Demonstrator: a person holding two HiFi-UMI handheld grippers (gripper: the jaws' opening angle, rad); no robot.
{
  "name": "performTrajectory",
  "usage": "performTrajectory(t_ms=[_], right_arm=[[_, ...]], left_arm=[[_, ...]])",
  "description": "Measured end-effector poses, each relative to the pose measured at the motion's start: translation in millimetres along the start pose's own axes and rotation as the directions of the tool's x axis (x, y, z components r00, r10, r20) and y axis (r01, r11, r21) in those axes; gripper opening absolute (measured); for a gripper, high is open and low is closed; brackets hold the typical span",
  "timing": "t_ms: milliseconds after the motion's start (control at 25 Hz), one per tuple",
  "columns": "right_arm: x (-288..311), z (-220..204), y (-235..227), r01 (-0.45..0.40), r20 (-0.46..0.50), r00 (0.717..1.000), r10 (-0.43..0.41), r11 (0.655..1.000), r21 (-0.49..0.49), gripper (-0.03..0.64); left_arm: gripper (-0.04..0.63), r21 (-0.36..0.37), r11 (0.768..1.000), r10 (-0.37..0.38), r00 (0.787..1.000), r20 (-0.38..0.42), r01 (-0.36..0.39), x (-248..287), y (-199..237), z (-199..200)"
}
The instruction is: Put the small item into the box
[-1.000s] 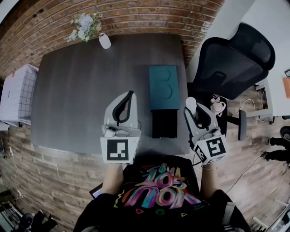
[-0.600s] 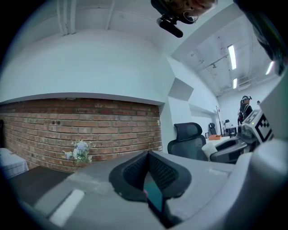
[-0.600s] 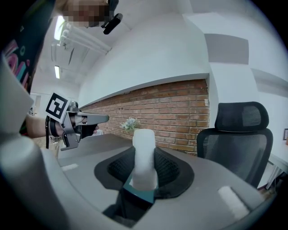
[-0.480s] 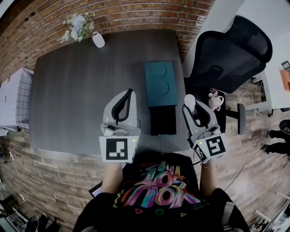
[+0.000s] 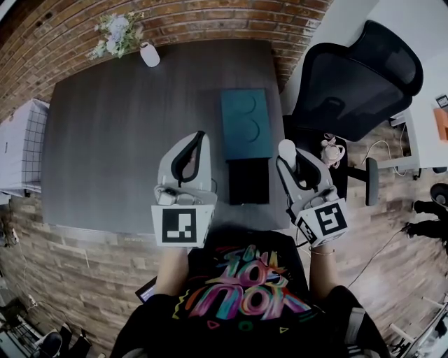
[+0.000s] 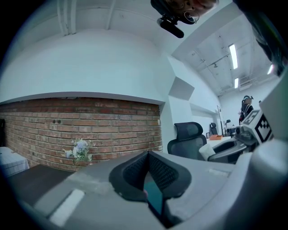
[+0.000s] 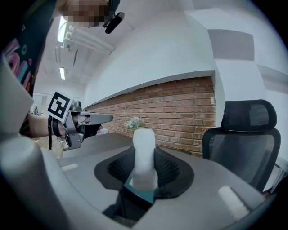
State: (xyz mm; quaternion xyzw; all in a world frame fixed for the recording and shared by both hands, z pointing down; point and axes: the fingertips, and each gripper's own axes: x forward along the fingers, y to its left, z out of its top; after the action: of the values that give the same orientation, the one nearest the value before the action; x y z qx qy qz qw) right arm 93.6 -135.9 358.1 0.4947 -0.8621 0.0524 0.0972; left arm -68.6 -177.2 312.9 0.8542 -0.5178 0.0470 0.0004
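Observation:
An open black box (image 5: pixel 248 180) lies on the dark table (image 5: pixel 119 133), with its teal lid (image 5: pixel 246 124) just beyond it. My right gripper (image 5: pixel 288 152) hovers past the table's right edge, to the right of the box, shut on a small white cylinder (image 5: pixel 286 148). In the right gripper view the white cylinder (image 7: pixel 144 157) stands upright between the black pads (image 7: pixel 168 168) of the right gripper (image 7: pixel 144 150). My left gripper (image 5: pixel 201 136) is over the table left of the box, its jaws together and empty. In its own view the left gripper (image 6: pixel 147 155) shows pads meeting at the tip.
A white vase with flowers (image 5: pixel 117 36) stands at the table's far left corner. A black office chair (image 5: pixel 357 77) sits to the right of the table. A white checked box (image 5: pixel 19 143) is off the table's left side. A brick wall (image 5: pixel 210 17) runs behind.
The right gripper with the white cylinder has edged slightly left, nearer the box. The left gripper has barely moved. The head view has shifted a little.

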Motion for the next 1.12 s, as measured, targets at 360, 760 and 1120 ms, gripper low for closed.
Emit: performTrajectory(t_ms=[360,760,1120], right_arm=[[14,-19,13,-0.090,-0.062,0.994,0.087,0.995,-0.039,0.132],[31,-69,32,-0.186,-0.193,0.967,0.166,0.979,-0.088,0.132],[47,-122,50,-0.246,-0.308,0.930,0.202,0.963,-0.112,0.132]], left_arm=[[0.002,-0.003,1.000,0.012,1.000,-0.011,-0.012,2,2,-3],[0.002,-0.004,1.000,0.030,0.999,-0.026,-0.030,-4,6,-9],[0.002,-0.005,1.000,0.031,0.999,-0.041,-0.031,-6,5,-18]])
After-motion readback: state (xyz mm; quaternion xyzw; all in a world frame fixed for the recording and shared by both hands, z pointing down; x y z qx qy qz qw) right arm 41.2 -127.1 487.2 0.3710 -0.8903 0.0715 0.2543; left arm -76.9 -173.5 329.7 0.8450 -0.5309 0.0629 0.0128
